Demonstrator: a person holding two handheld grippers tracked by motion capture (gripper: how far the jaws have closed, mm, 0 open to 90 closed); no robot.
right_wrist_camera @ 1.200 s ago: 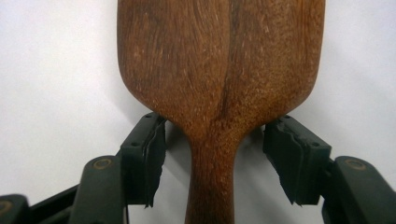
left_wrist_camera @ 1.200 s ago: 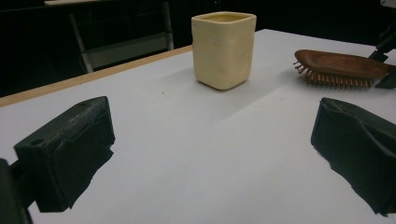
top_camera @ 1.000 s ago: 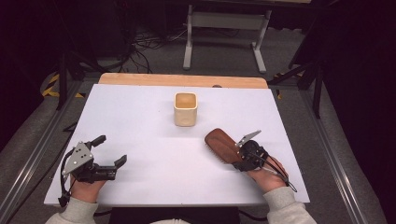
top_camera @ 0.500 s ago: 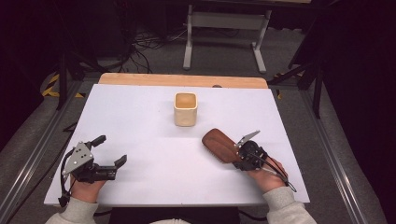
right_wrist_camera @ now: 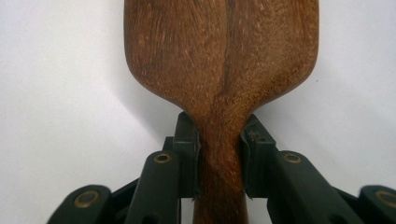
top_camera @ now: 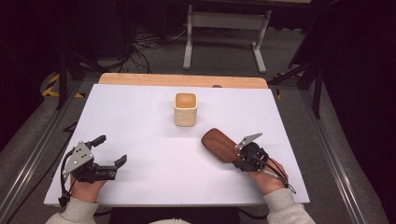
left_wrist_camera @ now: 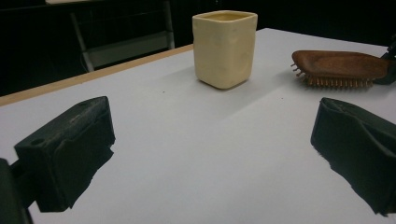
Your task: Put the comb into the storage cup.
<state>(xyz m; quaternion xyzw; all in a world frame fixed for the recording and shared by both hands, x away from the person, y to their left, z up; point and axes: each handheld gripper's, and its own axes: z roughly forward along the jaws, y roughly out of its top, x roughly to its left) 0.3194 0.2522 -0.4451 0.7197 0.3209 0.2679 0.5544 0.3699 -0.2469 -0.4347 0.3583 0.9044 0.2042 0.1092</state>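
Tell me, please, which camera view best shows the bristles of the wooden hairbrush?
The left gripper view: the hairbrush appears side-on, with its bristles pointing down at the table. The high view shows its smooth wooden back from above; the right gripper view shows the right gripper clamped on its handle.

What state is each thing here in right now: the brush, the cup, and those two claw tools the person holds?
Wooden hairbrush: bristles down on the table, handle clamped.
Cream cup: upright, mouth open, standing apart from the hairbrush; contents cannot be told.
Right gripper: jaws have just been closing and now press on the hairbrush handle.
Left gripper: jaws wide open, nothing between them, resting low near the table edge.
White table: bears the cup and hairbrush.
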